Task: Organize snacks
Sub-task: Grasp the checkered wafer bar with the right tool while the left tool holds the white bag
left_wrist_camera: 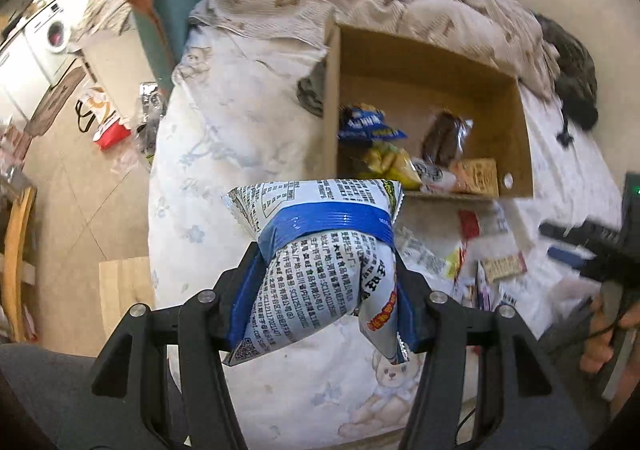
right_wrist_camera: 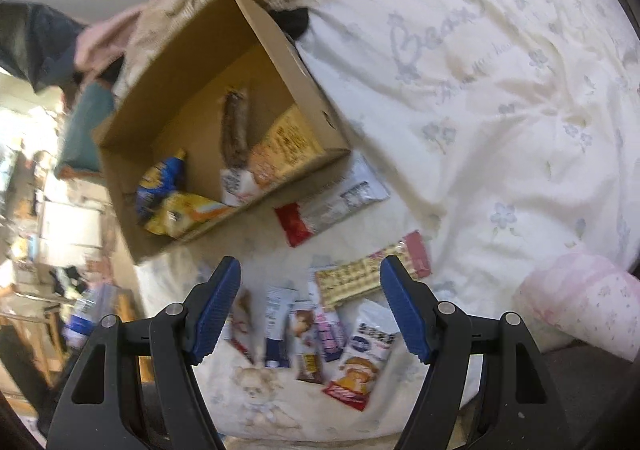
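Left wrist view: we find the left hand-held gripper clamped on a white printed snack bag, held above the bed, short of the cardboard box. We judge the puffy bag could slip, or catch the box's near wall. The right hand-held gripper stands wide and empty over loose snack packets below the box.

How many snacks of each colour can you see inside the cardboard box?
Blue packet: 1
Yellow packet: 1
Brown packet: 1
Orange packet: 1
White packet: 1
Total in view: 5
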{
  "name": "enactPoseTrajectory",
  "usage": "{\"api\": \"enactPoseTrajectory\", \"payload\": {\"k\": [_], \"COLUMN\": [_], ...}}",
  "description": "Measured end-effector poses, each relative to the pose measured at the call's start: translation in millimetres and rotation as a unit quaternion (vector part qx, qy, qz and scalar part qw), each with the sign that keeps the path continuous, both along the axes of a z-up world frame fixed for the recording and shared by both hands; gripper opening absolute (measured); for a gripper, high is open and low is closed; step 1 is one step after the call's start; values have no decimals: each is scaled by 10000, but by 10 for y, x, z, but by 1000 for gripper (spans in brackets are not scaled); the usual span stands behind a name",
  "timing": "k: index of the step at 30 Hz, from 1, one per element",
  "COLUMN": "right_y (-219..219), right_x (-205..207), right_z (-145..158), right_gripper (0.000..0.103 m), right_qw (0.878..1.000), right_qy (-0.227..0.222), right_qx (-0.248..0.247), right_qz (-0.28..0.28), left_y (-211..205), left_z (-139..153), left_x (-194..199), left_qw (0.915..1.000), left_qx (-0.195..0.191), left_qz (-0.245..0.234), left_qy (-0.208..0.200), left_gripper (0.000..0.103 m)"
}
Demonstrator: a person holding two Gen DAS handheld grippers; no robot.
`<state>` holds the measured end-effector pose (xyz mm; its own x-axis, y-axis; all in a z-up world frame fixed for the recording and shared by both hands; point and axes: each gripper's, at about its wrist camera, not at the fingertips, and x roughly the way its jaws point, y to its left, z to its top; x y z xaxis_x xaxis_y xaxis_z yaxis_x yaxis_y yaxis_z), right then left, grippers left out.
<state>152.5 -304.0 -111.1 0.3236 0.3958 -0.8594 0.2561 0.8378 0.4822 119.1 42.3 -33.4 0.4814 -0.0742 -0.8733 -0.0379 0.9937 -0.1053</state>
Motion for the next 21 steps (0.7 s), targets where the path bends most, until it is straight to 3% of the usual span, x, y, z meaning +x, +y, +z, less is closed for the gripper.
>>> {"api": "enactPoseTrajectory", "payload": {"k": [3,8,11,17,19,21], "right_y": [95,230,243,444,396,266], "right_x": [124,327,357,400,410,412], "right_z": [-196,-567,-741,-823,-833,-836], "right_gripper": [83,92,93,94,94,94], "right_qw": [9976,9800,9767,9633,9573,9598], "right_qy": [505,1292,1579,1504,1471,1527], "right_qx": [-326,-1076,-979,-1732,-2155,-2163], "right_qz": [351,1062,1071,1390,1246,931], "left_y": [21,-5,-8,12,26,44], "left_z": [20,-57,-44,-57,-78,-89], "left_x": [12,68,83,102,101,104], "left_qw": [9999,9995,9994,9985,9981,9978], "left_qx": [-36,-291,-342,-524,-564,-608], "left_qz": [88,73,51,79,104,135], "left_qy": [-114,78,78,161,210,247], "left_gripper": [54,55,55,55,55,55]}}
